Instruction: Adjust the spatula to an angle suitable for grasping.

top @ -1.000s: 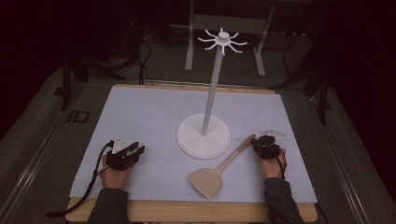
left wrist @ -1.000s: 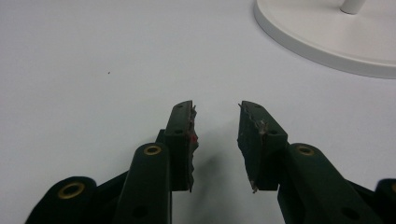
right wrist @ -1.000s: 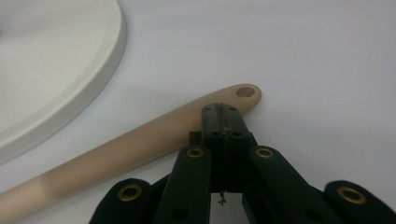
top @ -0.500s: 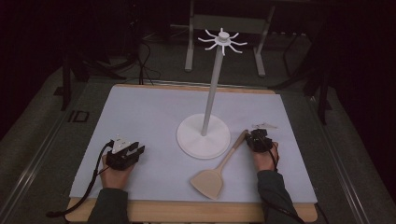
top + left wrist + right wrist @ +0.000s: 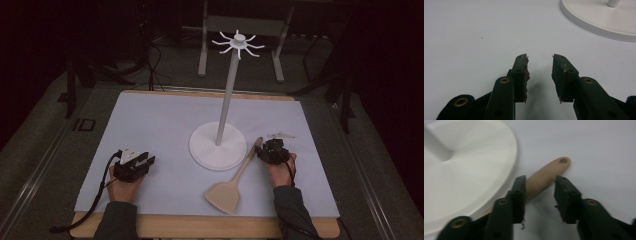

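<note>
OK, my right gripper [image 5: 539, 195] has its jaws apart, straddling the handle end of the wooden spatula [image 5: 543, 178]. The handle passes through the gap between them; neither pad looks clamped on it, though the left jaw sits very close to the wood. The handle's tip, with its hang hole, pokes out past the jaws. Nothing held.

From the high view, right gripper [image 5: 270, 150] sits at the upper end of the spatula [image 5: 233, 178], just right of the stand's round base [image 5: 202, 150]. The spatula lies flat on the white sheet [image 5: 150, 120], handle angled up-right toward my right hand [image 5: 280, 167], blade down-left near the front edge. The handle runs just beside the base rim; can't tell if they touch. In the right gripper view the base [image 5: 469, 170] sits close on the left of the jaws.

My left gripper [image 5: 539, 72] is also open, jaws spread with bare sheet between them, nothing held. It rests on the sheet at front left [image 5: 134, 162] in my left hand [image 5: 122, 182], well apart from the spatula. The base edge [image 5: 599, 22] shows at upper right of the left gripper view.

The stand's pole [image 5: 226, 97] rises upright from the base to a ring of white hooks [image 5: 238, 42] at the top. Sheet lies on a wooden table [image 5: 200, 227].
</note>
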